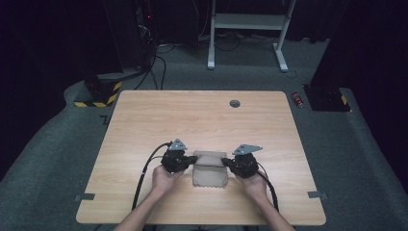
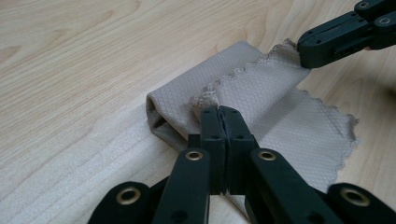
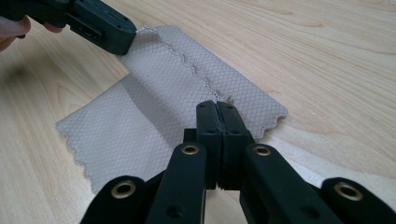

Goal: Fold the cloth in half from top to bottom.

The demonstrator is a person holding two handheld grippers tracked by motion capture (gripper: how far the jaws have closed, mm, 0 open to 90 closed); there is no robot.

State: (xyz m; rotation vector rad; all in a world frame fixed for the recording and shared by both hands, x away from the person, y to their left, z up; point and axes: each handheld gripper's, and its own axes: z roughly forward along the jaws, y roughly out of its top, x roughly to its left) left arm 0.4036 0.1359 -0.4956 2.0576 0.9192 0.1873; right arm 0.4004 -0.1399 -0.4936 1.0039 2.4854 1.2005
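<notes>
Beige cloth [image 1: 210, 169] lying part-folded near table's [image 1: 144, 125] front edge, scalloped hem pinched at opposite ends by left gripper [image 2: 219, 112] and right gripper [image 3: 218, 106], jaws shut; risk: uneven pull slipping thin hem free, skewing fold.

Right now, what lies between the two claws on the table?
A beige cloth, partly folded over, spans the gap between the left claw and right claw. Each is shut on an end of its scalloped edge, seen in the high view.

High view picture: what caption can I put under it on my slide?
Two hand-held grippers, left and right, pinch opposite ends of a folded beige cloth on a wooden table.
</notes>
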